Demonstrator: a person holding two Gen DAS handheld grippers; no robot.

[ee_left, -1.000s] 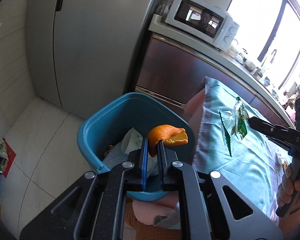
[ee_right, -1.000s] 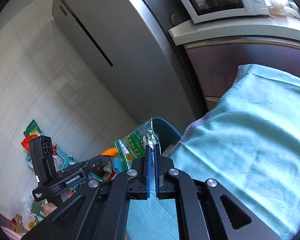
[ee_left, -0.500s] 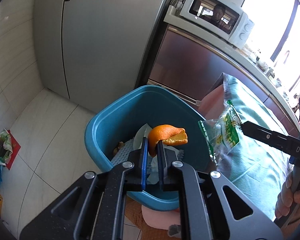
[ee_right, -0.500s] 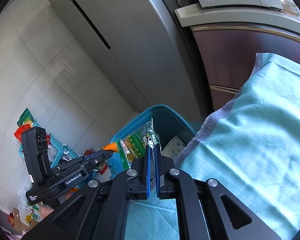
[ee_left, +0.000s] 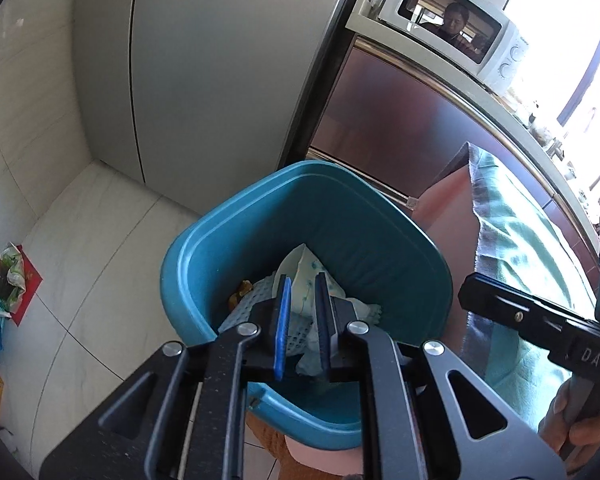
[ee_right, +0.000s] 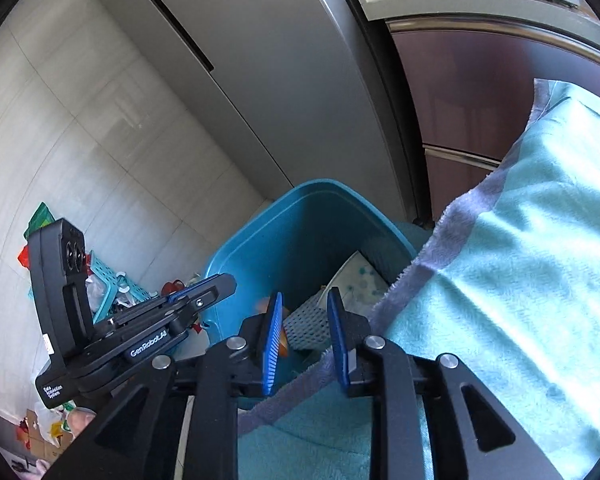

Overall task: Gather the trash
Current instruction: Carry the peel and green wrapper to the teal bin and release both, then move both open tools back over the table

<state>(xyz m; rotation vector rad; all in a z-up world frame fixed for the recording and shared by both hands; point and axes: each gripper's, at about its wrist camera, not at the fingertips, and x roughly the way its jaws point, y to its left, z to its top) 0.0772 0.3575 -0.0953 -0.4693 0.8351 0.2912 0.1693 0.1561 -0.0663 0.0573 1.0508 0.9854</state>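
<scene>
Both grippers tilt downward (fingers parted, empty).

I am looking down my left gripper into the blue bin; its jaws are standing slightly apart with nothing between them. Crumpled wrappers are lying inside the bin. My right gripper is reaching in beside the teal cloth.

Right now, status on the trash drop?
Left gripper open, empty, over blue bin. Right gripper jaws just been opening, nothing between them. Orange peel in bin. Nothing in the way.
</scene>
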